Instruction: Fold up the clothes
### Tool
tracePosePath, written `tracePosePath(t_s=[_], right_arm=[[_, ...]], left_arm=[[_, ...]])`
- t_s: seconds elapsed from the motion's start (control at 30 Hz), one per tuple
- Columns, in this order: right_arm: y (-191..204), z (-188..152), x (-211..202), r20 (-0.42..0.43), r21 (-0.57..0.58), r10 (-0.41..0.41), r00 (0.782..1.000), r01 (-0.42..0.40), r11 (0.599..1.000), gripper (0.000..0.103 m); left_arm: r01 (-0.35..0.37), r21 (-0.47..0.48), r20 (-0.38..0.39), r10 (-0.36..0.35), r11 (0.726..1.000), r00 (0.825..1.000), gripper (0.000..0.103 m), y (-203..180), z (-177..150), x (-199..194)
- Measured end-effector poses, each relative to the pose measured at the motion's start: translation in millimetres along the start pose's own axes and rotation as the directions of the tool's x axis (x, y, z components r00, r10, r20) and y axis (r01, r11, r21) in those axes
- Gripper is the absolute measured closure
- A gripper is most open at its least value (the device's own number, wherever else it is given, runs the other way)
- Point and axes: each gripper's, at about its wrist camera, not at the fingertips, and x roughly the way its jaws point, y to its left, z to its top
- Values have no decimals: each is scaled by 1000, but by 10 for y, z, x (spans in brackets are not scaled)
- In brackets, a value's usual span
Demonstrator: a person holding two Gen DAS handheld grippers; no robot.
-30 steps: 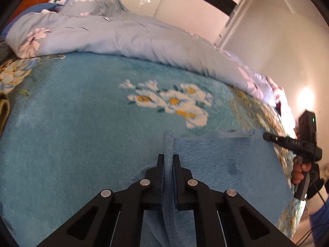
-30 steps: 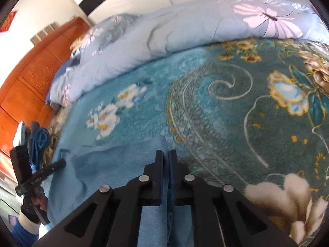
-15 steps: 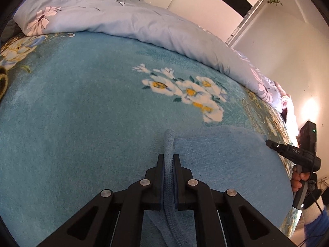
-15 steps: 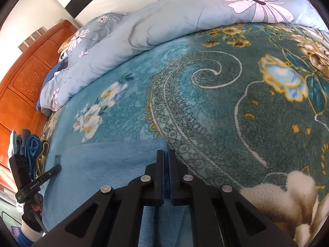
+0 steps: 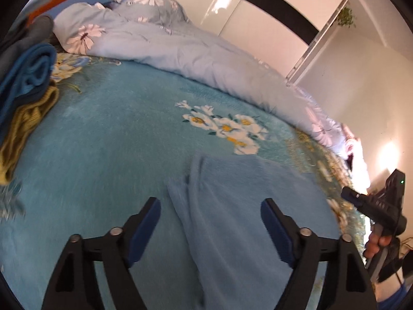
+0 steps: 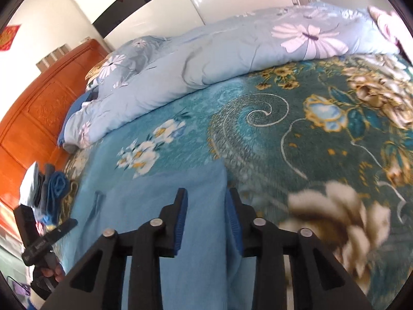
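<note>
A light blue fleece garment [image 5: 245, 206] lies spread on the teal flowered blanket [image 5: 103, 142], with a ridge along its left edge. My left gripper [image 5: 210, 204] hovers over that edge; its jaws are opening wide and nothing is held between them. In the right wrist view the same garment [image 6: 155, 219] stretches to the left. My right gripper [image 6: 206, 193] is above its right edge, jaws opening, the cloth below them and not pinched. At the far left of that view the left gripper [image 6: 85, 211] shows small.
A pile of folded clothes [image 5: 28, 72] with an olive knit [image 5: 23, 129] sits at the bed's left. A pale blue flowered duvet [image 5: 180, 51] is bunched along the far side. An orange wooden headboard [image 6: 33, 118] stands behind. A hand [image 5: 374, 245] grips the other tool's handle.
Both grippers were shut on the garment's edges and now stand open, having let go and drawn back and up. The garment has dropped flat on the blanket.
</note>
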Motion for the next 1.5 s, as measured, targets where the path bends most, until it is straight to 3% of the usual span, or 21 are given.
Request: tracePosePath(t_s=[0.1,0.17,0.3,0.4,0.5,0.7,0.8,0.97,1.03,1.3,1.5], right_arm=[[118,-232,-179,-8,-15,13,1000,-13,1000,57],[196,-412,-299,-16,-34,7,1000,-7,999,51],[283,-696,-470,-19,-50,16,1000,-17,999,46],[285,-869,-609,20,-35,24,1000,-24,999,36],[285,-991,-700,40,-35,24,999,-22,999,35],[291,-1132,-854,83,-44,-4,997,8,999,33],[308,-1192,-913,114,-66,-13,993,21,998,20],[339,-1235,-975,125,-85,-22,992,33,996,16],[358,-1246,-1009,148,-99,-27,989,42,994,0],[539,-1230,-1054,189,-210,-80,979,120,970,0],[570,-1212,-949,185,-252,-63,981,110,962,0]], left_arm=[[-13,27,43,12,1000,999,2,-121,-149,-273],[-10,48,58,8,999,998,0,-198,-241,-406],[-27,82,45,23,996,999,0,-336,-419,-597],[-33,105,60,27,994,998,0,-415,-544,-709],[-54,154,79,42,987,996,0,-503,-678,-807],[-22,209,82,5,978,997,0,-633,-895,-933],[-28,259,91,5,966,996,0,-734,-988,-977],[-70,314,114,36,947,993,0,-843,-1061,-1022],[-100,325,126,61,940,990,0,-868,-1079,-1040],[-97,321,133,57,942,989,0,-900,-1030,-1014],[-67,317,115,32,946,993,0,-950,-944,-875]])
